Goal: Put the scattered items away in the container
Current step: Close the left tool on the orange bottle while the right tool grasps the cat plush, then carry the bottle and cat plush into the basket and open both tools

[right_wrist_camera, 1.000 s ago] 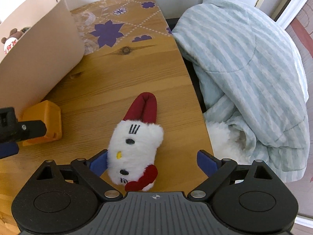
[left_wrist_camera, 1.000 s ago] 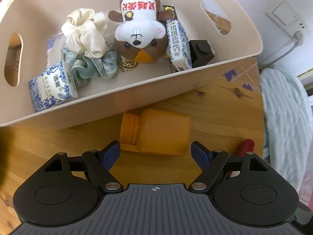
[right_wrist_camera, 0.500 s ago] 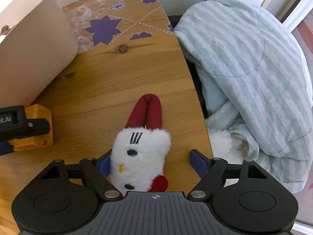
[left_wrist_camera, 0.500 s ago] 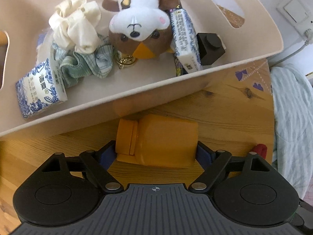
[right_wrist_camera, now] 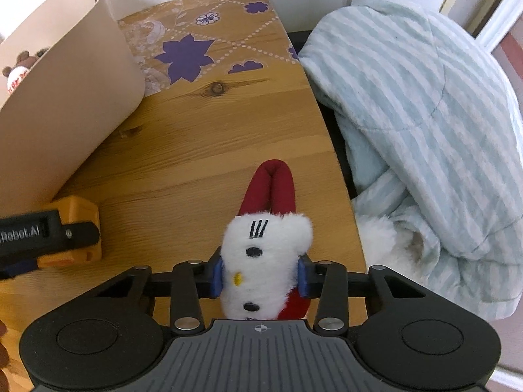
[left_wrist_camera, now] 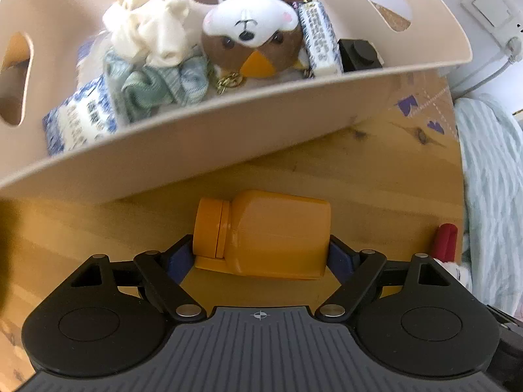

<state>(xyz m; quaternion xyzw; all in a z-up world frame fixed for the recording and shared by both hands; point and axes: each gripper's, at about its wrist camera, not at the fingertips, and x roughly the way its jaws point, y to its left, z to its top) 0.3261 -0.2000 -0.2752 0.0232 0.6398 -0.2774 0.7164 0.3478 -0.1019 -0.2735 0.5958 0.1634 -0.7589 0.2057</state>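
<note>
Left tongs grip bottle; right tongs grip plush.

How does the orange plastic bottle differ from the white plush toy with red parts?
The orange plastic bottle is hard, smooth and one colour; the white plush toy with red parts is fluffy with a stitched face. The bottle lies sideways across the left tongs; the toy lies lengthwise in the right tongs. Both are clamped.

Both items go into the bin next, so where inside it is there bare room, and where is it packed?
Inside the bin, bare floor shows only near the left handle slot. The middle is crowded: scrunchies, bear plush, tissue packs. The black block fills the right end.
</note>
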